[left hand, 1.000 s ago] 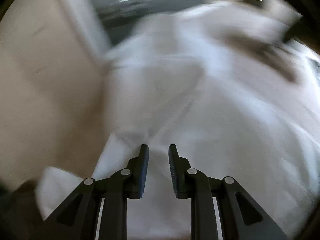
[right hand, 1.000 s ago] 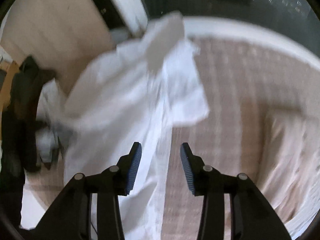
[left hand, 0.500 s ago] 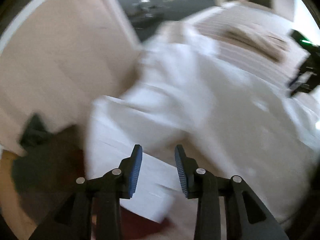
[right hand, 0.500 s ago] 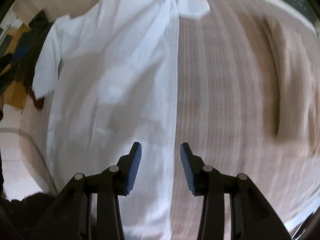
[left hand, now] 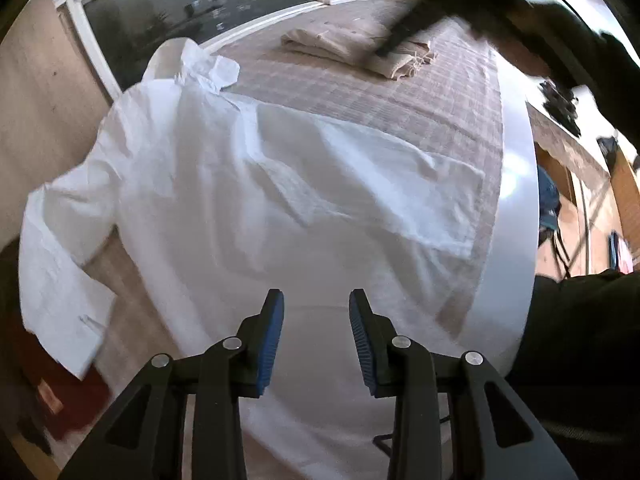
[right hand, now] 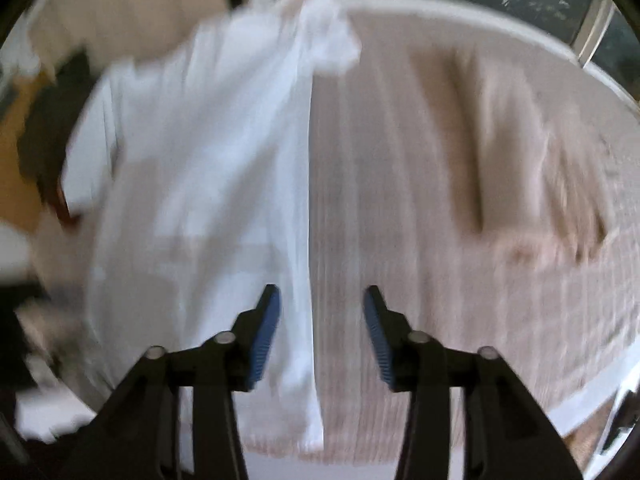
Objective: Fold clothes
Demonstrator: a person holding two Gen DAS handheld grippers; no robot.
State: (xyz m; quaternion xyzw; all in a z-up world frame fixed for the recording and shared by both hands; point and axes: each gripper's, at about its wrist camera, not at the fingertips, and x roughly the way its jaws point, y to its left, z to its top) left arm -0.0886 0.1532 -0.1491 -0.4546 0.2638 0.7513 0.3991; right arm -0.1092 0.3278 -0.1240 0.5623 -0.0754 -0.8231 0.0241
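A white long-sleeved shirt (left hand: 248, 184) lies spread on a beige ribbed cover (left hand: 360, 92), collar toward the far window, one sleeve hanging off the left edge. In the right wrist view the same shirt (right hand: 208, 184) is blurred, its straight front edge running down the middle. My left gripper (left hand: 316, 320) hovers open above the shirt's lower part with nothing between its fingers. My right gripper (right hand: 320, 320) is open too, above the shirt's front edge near the hem, holding nothing.
A folded beige garment (left hand: 360, 48) rests at the far right of the cover, blurred in the right wrist view (right hand: 520, 168). The surface has a white rim (left hand: 516, 200). A person's dark sleeve (left hand: 520, 8) crosses the top right. Dark clothing (right hand: 44, 128) lies at the left.
The shirt has gone from held up and moving to lying flat on the cover. Both grippers have pulled back above it, and the right jaws stand wider apart.
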